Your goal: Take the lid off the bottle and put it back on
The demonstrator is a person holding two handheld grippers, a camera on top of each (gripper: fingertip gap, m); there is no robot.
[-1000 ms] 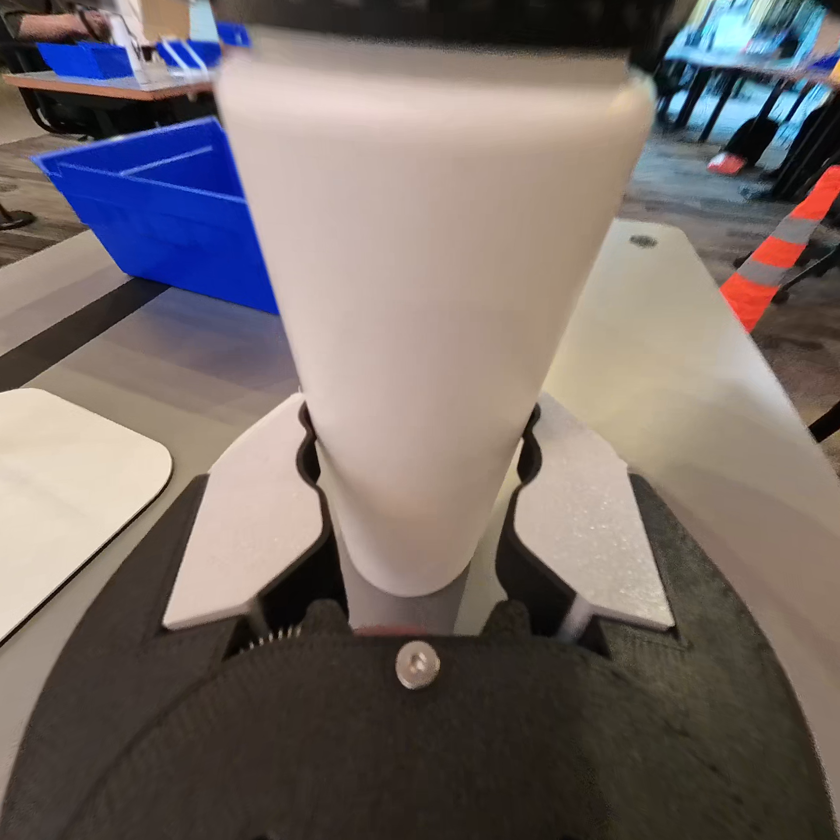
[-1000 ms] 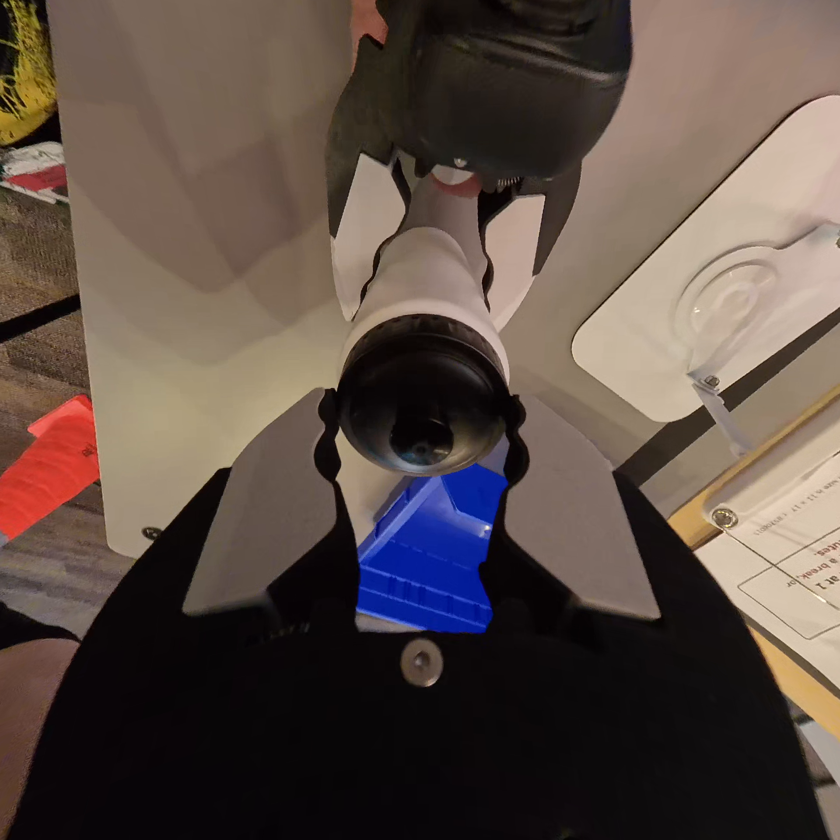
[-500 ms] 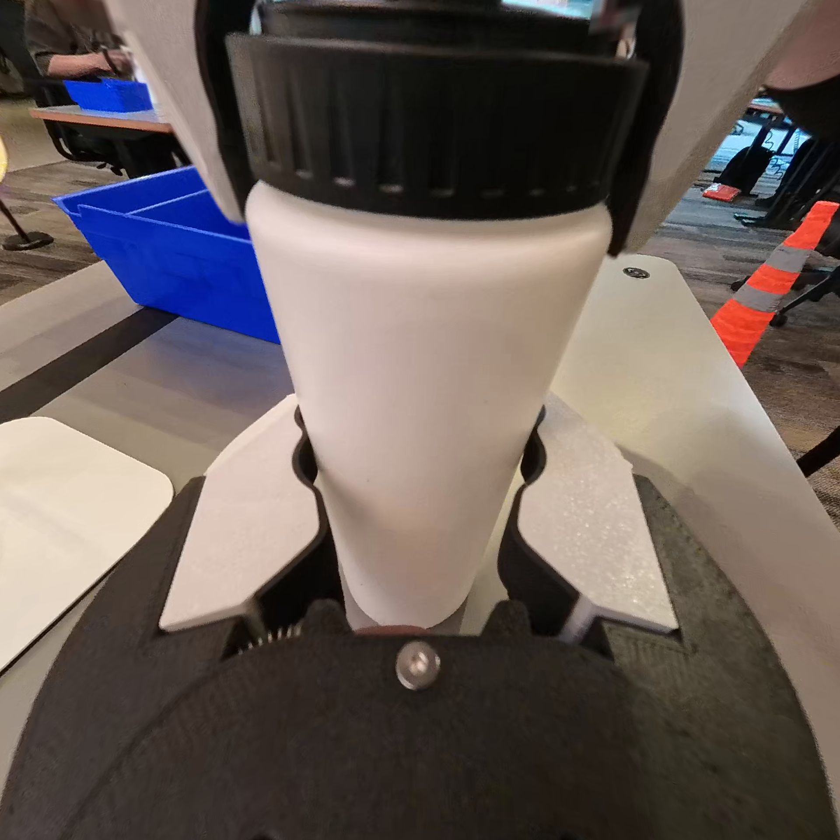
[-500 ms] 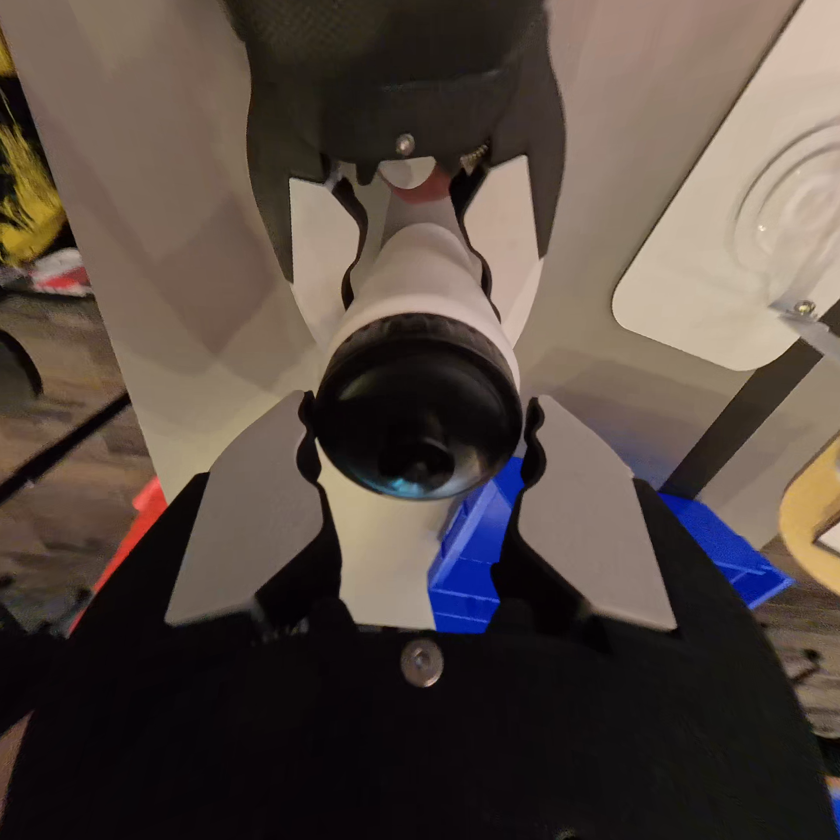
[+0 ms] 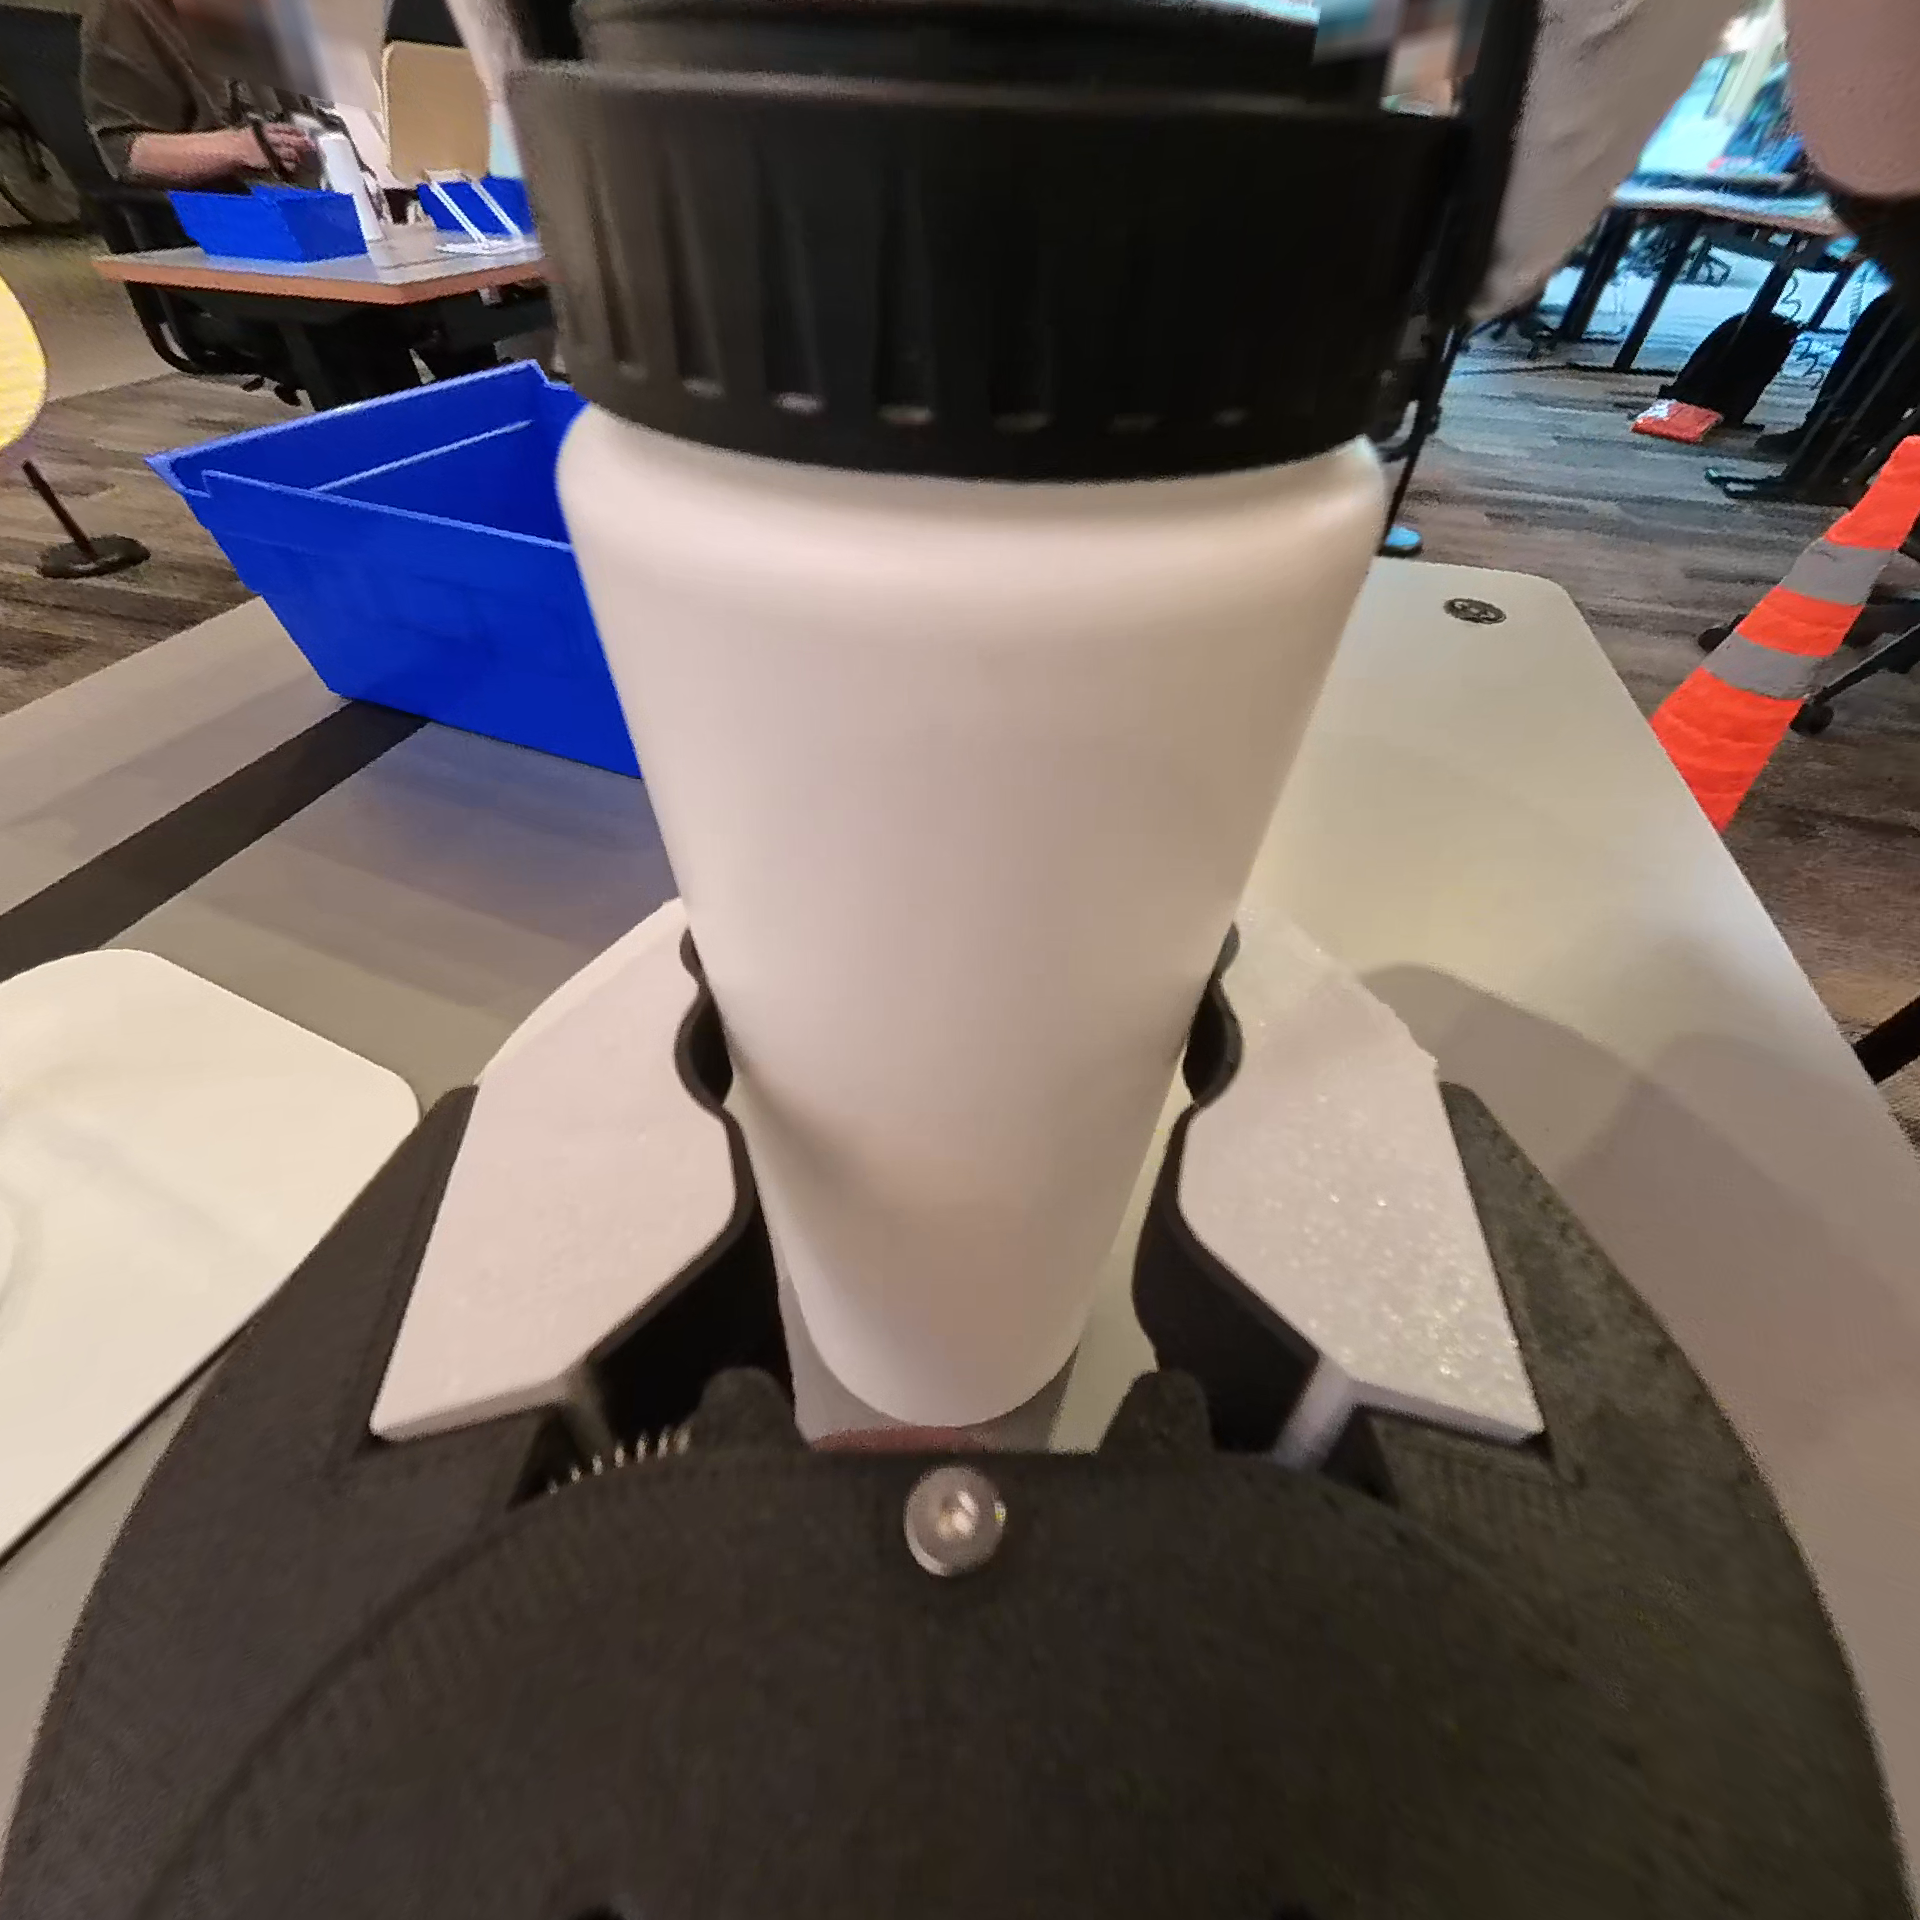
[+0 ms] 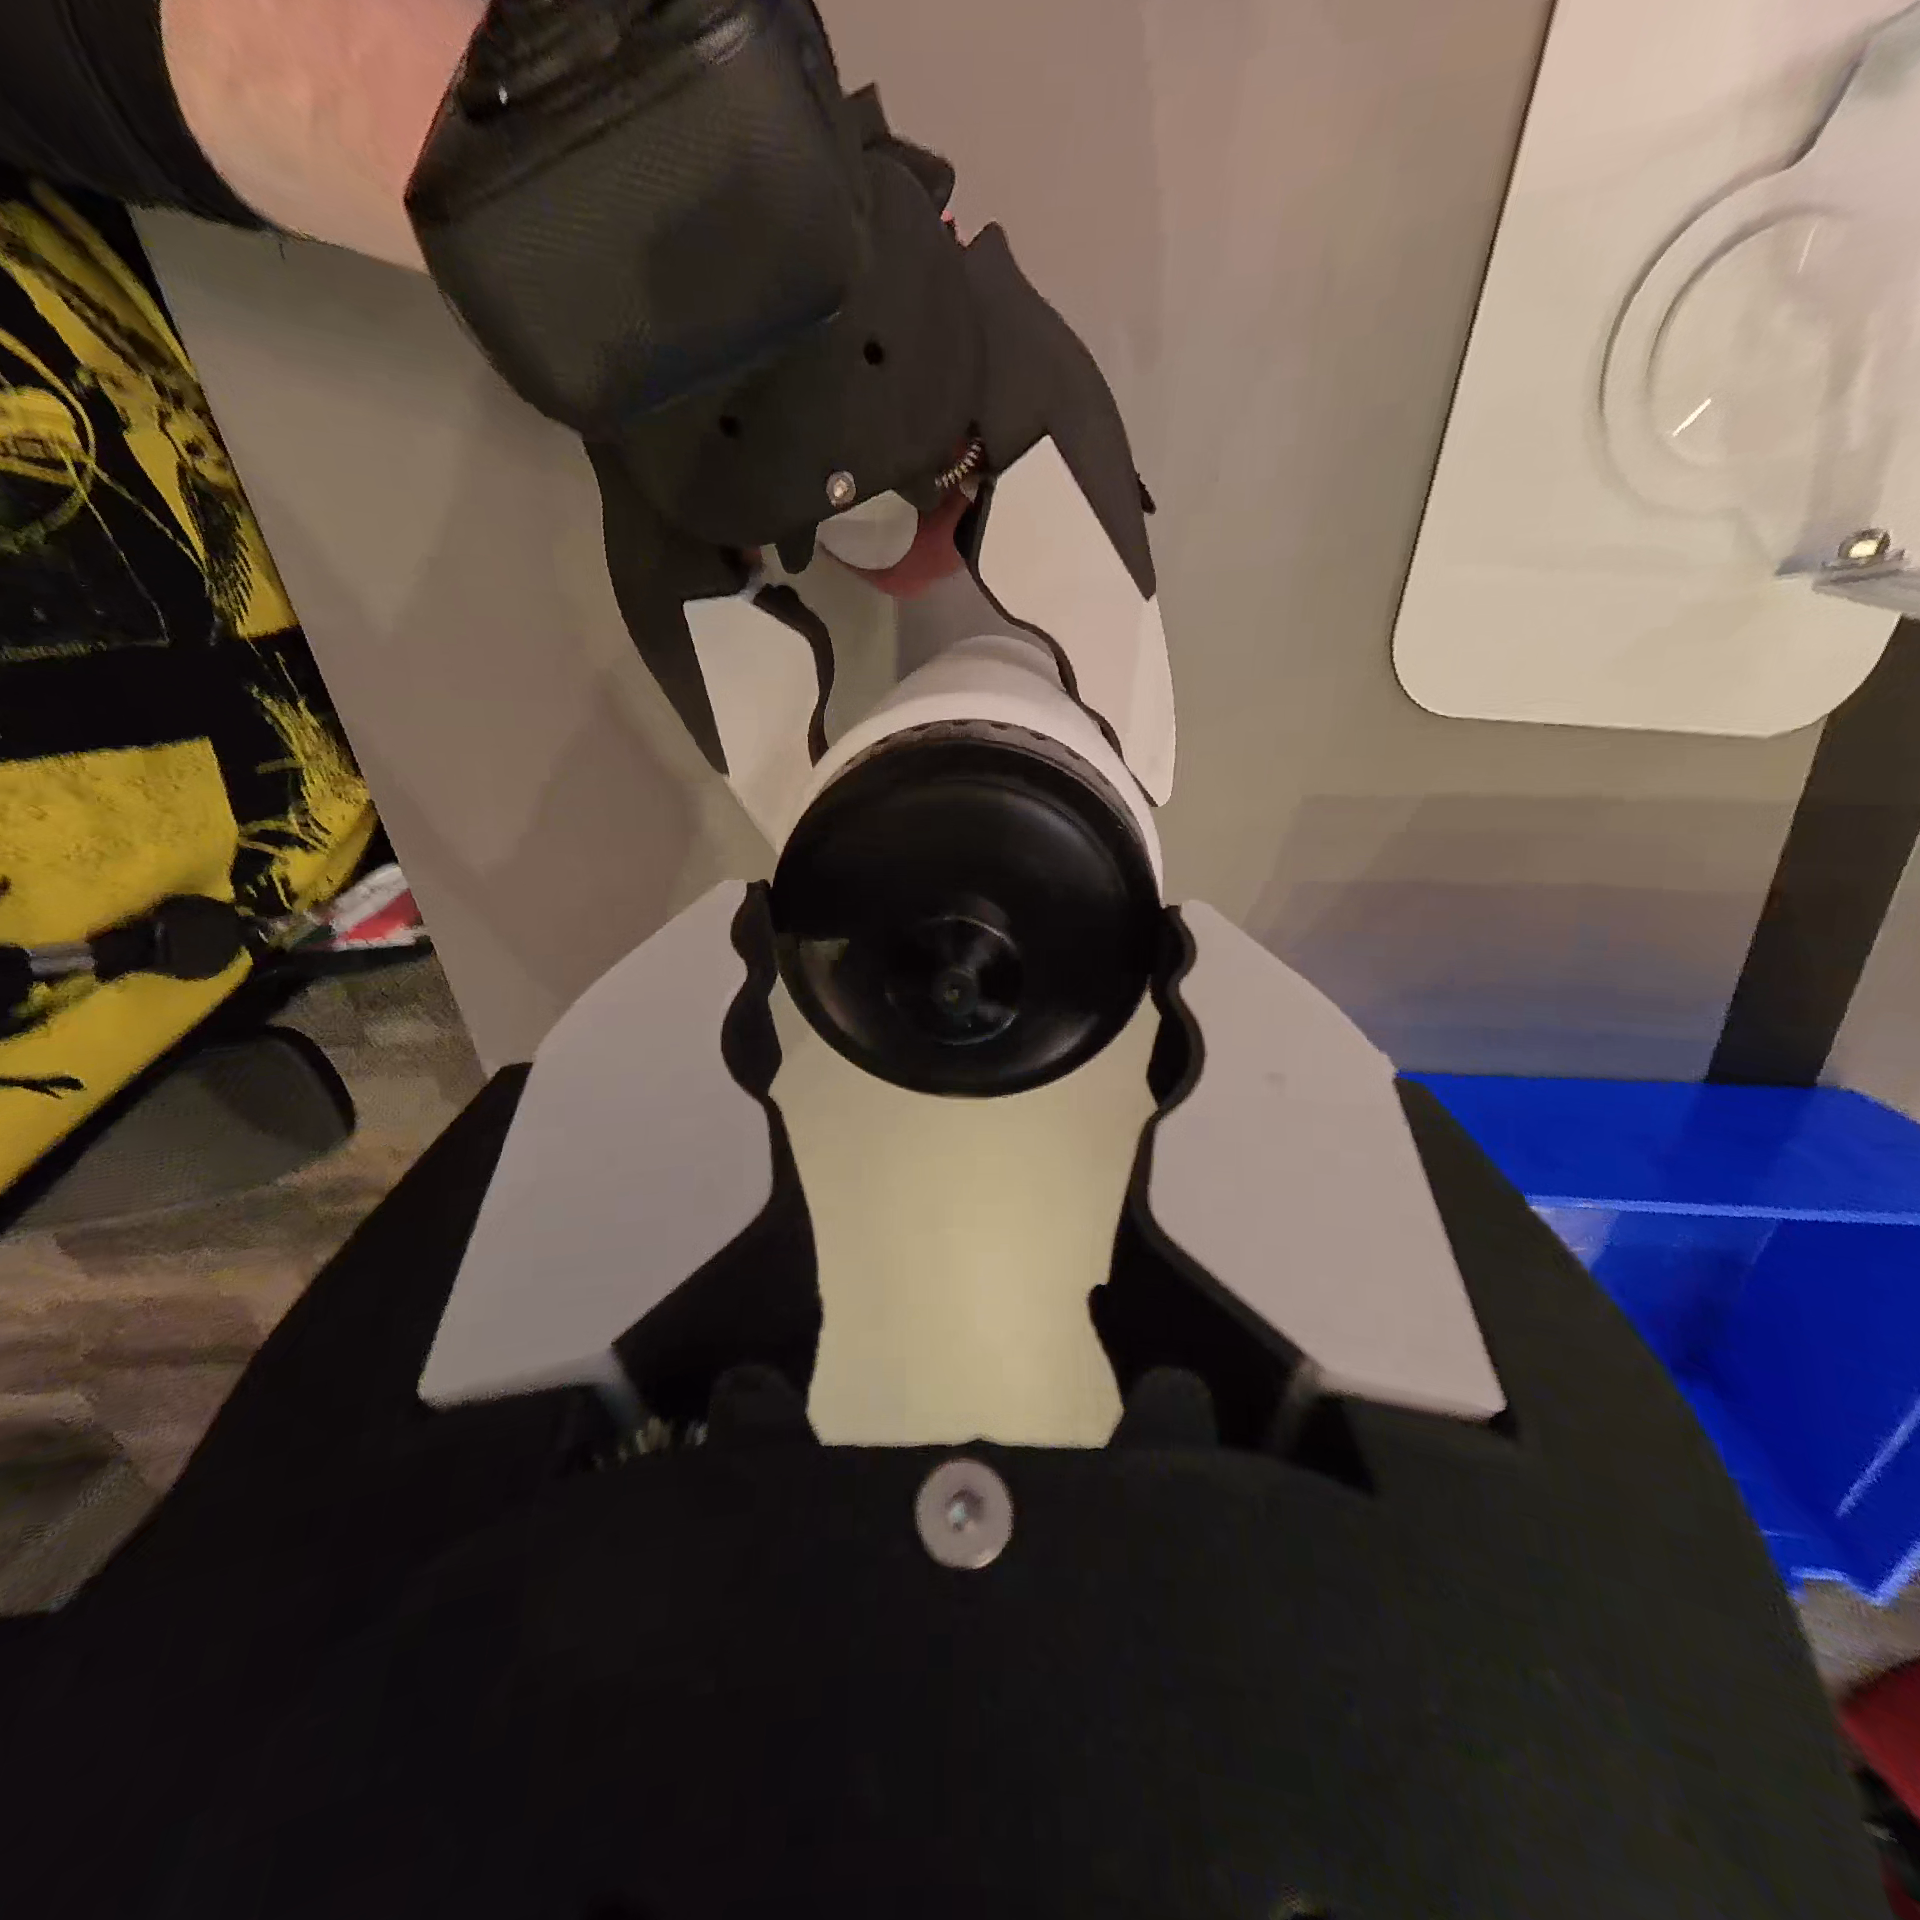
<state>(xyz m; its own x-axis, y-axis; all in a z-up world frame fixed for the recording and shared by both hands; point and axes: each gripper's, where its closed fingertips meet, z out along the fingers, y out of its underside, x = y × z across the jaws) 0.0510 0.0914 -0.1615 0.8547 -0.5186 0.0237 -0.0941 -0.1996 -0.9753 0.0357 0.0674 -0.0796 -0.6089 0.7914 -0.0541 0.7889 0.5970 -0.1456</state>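
Note:
A white bottle (image 5: 956, 831) with a black ribbed lid (image 5: 966, 260) stands upright above the grey table (image 5: 1455, 831). My left gripper (image 5: 956, 987) is shut on the bottle's lower body. My right gripper (image 6: 964, 920) comes down from above, and its fingertips press both sides of the lid (image 6: 966, 914). In the right wrist view the bottle's white shoulder (image 6: 997, 686) shows below the lid, with the left gripper (image 6: 951, 665) and the hand holding it behind. The lid sits on the bottle's mouth.
A blue bin (image 5: 395, 582) stands on the table behind the bottle on the left. A white pad (image 5: 156, 1143) lies at the left. An orange cone (image 5: 1787, 644) stands on the floor beyond the table's right edge. A person sits at a far table (image 5: 166, 125).
The right wrist view has turned around the lid, so the left gripper now shows at upper left and the blue bin at the right. In the left wrist view more of the lid shows.

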